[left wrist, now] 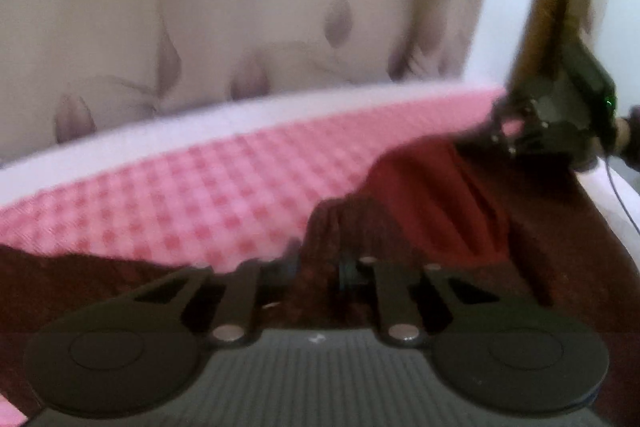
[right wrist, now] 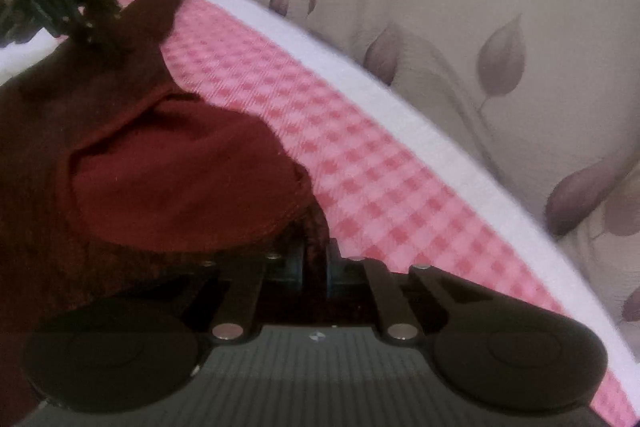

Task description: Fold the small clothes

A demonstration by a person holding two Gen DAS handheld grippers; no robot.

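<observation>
A dark red garment (left wrist: 432,203) lies on a pink checked cloth (left wrist: 208,195) over a white-edged surface. My left gripper (left wrist: 324,267) is shut on a bunched edge of the garment. My right gripper (right wrist: 316,263) is shut on another edge of the same garment (right wrist: 180,187), whose fabric passes between its fingertips. Each gripper shows in the other's view: the right gripper at the far right (left wrist: 516,135), the left gripper at the upper left (right wrist: 80,23), both pinching the garment. The garment hangs stretched and folded between them.
A beige curtain with a purple leaf print (left wrist: 240,7) hangs behind the surface and also fills the right wrist view's right side (right wrist: 460,27). The white edge of the surface (right wrist: 360,67) runs along the cloth. A brown post (left wrist: 548,7) stands at the right.
</observation>
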